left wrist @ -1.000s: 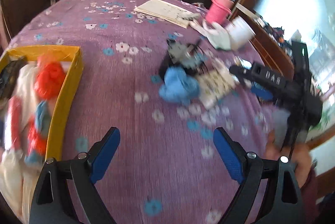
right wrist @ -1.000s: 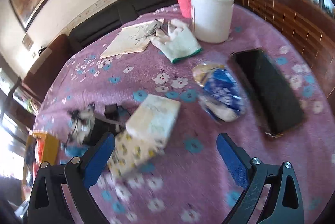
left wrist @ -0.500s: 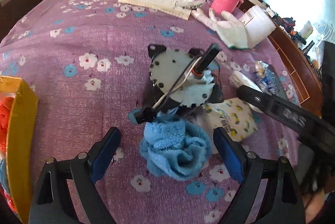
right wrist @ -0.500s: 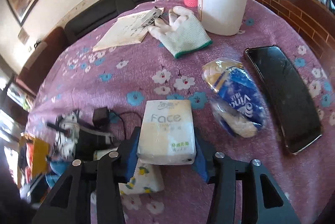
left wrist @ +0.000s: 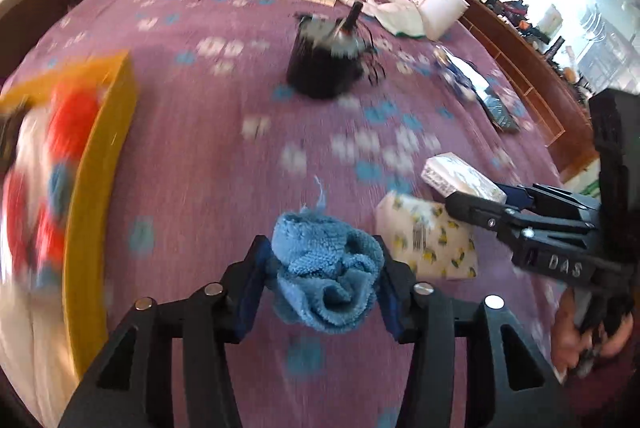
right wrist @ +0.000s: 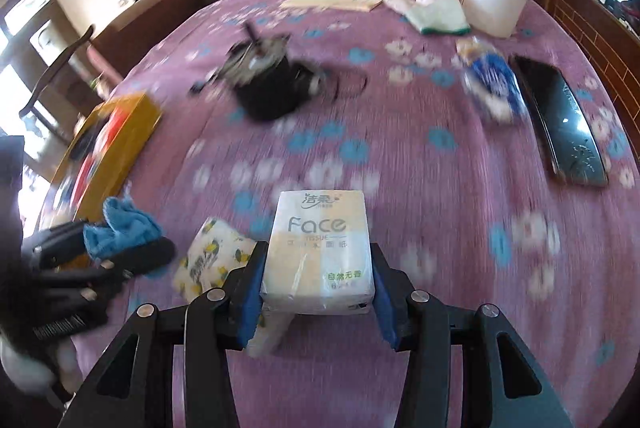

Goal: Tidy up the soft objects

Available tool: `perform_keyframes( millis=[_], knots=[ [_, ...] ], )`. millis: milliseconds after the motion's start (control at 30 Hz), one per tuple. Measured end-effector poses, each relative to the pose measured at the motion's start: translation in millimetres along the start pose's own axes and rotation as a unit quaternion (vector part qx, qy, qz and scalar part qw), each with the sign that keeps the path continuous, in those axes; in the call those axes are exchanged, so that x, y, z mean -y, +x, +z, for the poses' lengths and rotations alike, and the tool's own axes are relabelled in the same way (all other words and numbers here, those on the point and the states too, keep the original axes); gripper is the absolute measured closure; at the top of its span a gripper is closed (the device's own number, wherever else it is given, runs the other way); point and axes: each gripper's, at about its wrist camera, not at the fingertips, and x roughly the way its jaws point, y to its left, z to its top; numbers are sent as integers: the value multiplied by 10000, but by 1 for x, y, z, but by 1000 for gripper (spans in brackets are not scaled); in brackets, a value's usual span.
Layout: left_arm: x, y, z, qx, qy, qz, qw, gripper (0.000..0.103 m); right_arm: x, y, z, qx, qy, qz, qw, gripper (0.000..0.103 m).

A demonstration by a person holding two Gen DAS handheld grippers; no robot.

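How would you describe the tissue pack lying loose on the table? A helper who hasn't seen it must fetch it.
On the purple flowered tablecloth, look at the near edge beside the right gripper, whose jaws grip a plain cream "Face" tissue pack. The loose white soft tissue pack lies just left of it, alone in its yellow lemon print.

Towel (left wrist: 326, 276) sits in left claw (left wrist: 320, 282); box (left wrist: 100, 164) lies to its left, tissue packs (left wrist: 430, 242) right, motor (left wrist: 326, 64) ahead.

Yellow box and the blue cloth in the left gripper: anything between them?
In the left wrist view, only bare purple flowered tablecloth lies between the yellow box and the blue cloth clamped in the left gripper.
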Motion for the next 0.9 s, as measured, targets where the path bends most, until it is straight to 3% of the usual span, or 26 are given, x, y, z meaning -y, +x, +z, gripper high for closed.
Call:
perform_keyframes(
  millis=[67,100,133,333,467,600,700,900],
  knots=[
    [-2,-13,-19,58,-50,-45,10000,37,2,-8,-17,-91,0,58,9999,42],
    [-3,-17,-25,110,-76,5,9999,33,5,-10,-23,-119,36,-24,9999,31],
    [-4,-19,-29,157,-106,43,9998,31,8,-13,-29,-105,92,-150,9998,27],
    [-6,-14,-45,324,-354,133,9988,22,17,-27,-47,149,469,-97,9987,24],
    [13,-4,-49,501,106,543,9972,7,15,-19,-49,228,546,-96,9982,22],
    [26,4,-50,322,480,842,9948,0,0,-18,-45,387,301,-366,9981,21],
    [34,11,-51,181,722,1105,9911,0,-9,-14,-38,429,164,-604,9971,21],
    [33,9,-54,208,696,1083,9915,0,-11,-11,-33,449,18,-909,9948,22]
  ],
)
